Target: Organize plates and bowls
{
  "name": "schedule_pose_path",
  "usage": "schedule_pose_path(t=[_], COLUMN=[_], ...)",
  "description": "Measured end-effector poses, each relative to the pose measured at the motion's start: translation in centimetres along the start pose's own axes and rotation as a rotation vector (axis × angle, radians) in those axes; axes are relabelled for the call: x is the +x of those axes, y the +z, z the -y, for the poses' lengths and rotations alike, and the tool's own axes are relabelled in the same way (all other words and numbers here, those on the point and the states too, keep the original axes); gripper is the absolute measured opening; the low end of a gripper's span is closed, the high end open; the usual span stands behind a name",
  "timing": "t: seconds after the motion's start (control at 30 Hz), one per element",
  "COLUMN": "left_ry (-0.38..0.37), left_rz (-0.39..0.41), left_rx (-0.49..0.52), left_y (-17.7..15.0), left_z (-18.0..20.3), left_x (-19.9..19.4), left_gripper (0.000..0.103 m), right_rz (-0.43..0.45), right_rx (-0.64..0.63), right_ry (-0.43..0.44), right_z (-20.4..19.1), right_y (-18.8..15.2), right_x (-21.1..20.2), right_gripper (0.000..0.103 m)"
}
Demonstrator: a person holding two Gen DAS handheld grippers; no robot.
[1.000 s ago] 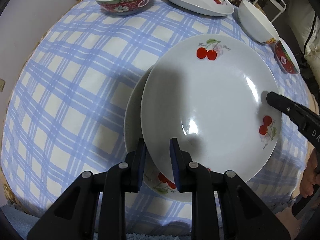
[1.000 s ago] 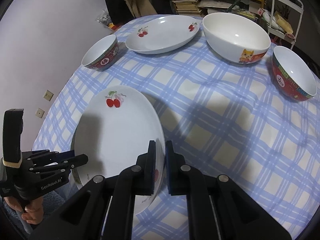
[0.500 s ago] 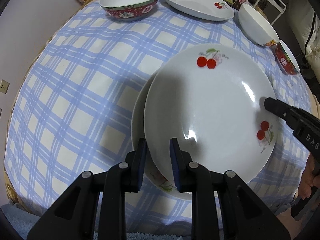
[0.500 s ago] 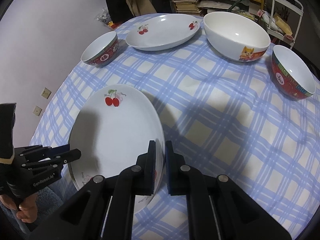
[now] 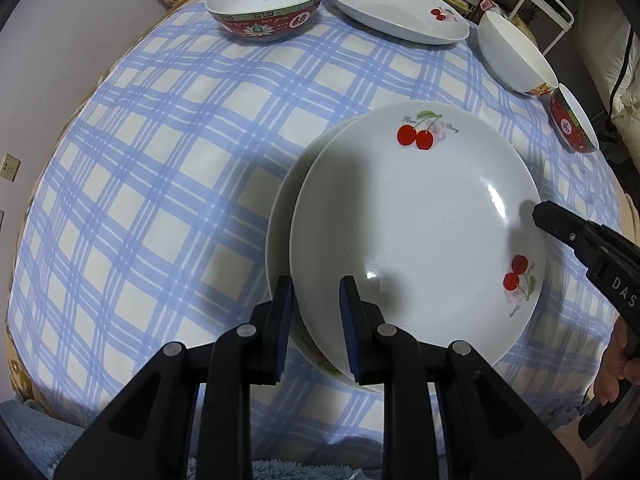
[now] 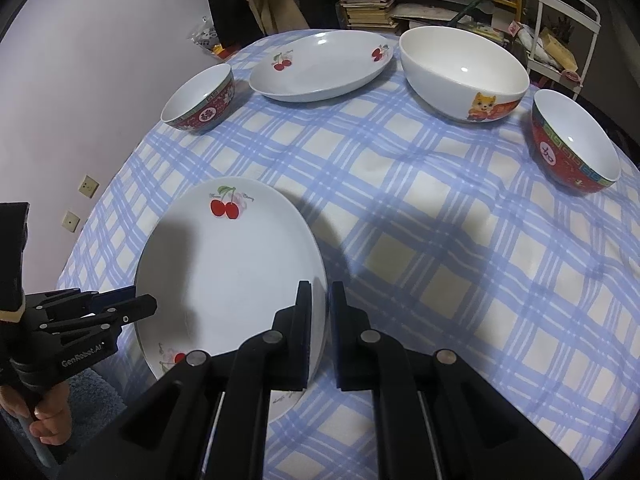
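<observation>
**Two grippers on the upper cherry plate, offset over a second plate**

On the blue-and-white checked tablecloth (image 5: 168,184), near the table's front edge, a white cherry plate (image 5: 416,232) lies over a lower plate (image 5: 280,232) of the same pattern. The upper plate sits shifted to one side, so that a crescent of the lower one shows along its left edge in the left wrist view. Whether the upper plate rests fully on the lower one or is held slightly clear cannot be told.

The left gripper (image 5: 316,300) straddles the near rims of the pair, its blue pads (image 5: 285,300) set a narrow gap apart; the upper plate's rim passes between them, but whether the lower rim is also caught, and whether the pads press, cannot be told. The right gripper (image 6: 319,308) has its jaws drawn nearly together, pinching the opposite rim of the upper plate; its black tip also appears in the left wrist view, at the plate's right edge. A hand (image 6: 44,420) holds the left gripper's handle.

Well apart, at the far side of the table, stand a third cherry plate (image 6: 320,66), a red-patterned bowl (image 6: 200,98) to its left, a large white bowl (image 6: 464,72) with a cartoon animal to its right, and a second red bowl (image 6: 574,142) at the right edge.
</observation>
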State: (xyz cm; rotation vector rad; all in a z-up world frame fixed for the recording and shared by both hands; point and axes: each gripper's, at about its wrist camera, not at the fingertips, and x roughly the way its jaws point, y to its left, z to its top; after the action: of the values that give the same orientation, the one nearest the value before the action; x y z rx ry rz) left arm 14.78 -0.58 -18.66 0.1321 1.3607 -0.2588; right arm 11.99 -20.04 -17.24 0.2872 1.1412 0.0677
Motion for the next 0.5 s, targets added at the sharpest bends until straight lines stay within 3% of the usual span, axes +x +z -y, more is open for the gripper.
schedule_pose_path(t=[0.37, 0.5], left_ry=[-0.002, 0.043], left_rz=[0.01, 0.027], left_rx=[-0.028, -0.019], left_y=[-0.16, -0.16], left_z=[-0.47, -0.44], left_x=[-0.55, -0.71], left_gripper=[0.024, 0.026], right_rz=[-0.002, -0.008], right_rx=[0.009, 0.013], right_ry=[-0.02, -0.026], right_z=[0.12, 0.25], right_y=[-0.23, -0.17], right_x=[-0.12, 0.06], right_gripper=[0.01, 0.01])
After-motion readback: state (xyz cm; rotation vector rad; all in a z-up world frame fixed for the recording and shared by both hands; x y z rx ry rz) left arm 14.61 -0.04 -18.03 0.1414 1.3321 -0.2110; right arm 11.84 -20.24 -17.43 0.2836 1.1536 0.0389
